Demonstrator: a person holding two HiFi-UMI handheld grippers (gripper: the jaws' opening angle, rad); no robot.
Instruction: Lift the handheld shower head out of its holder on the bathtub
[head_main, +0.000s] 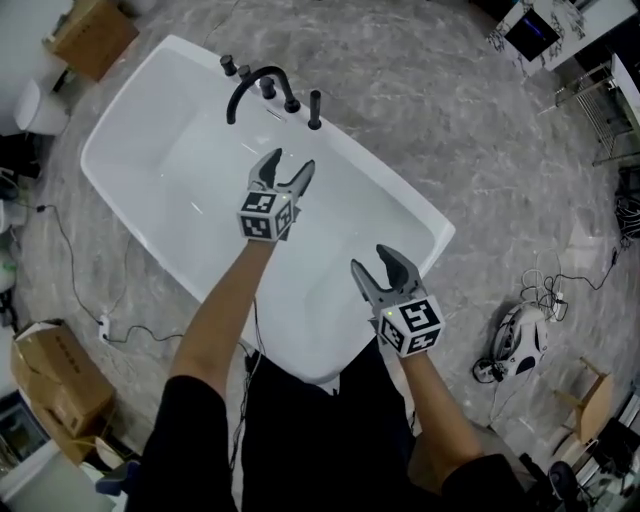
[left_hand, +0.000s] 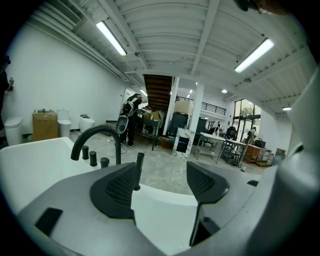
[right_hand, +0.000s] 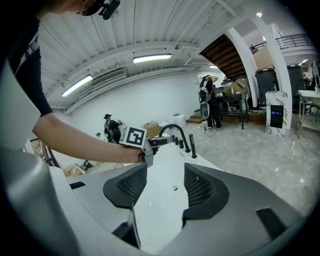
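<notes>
The handheld shower head (head_main: 315, 108) is a slim black stick standing upright in its holder on the far rim of the white bathtub (head_main: 130, 120), just right of the black arched faucet (head_main: 255, 88). My left gripper (head_main: 290, 162) hovers open over the tub, a short way in front of the shower head and apart from it. In the left gripper view the shower head (left_hand: 139, 169) stands just beyond the left jaw, with the gripper (left_hand: 161, 172) holding nothing. My right gripper (head_main: 372, 260) is open over the tub's near right side. From there the shower head (right_hand: 192, 145) and faucet (right_hand: 172, 131) look far off.
Black knobs (head_main: 236, 68) stand left of the faucet. Cardboard boxes (head_main: 92, 32) and a toilet (head_main: 38, 105) sit beyond the tub's left end. Another box (head_main: 55, 385) and cables (head_main: 80, 290) lie near left. A white device (head_main: 518, 340) with cords lies on the floor at right.
</notes>
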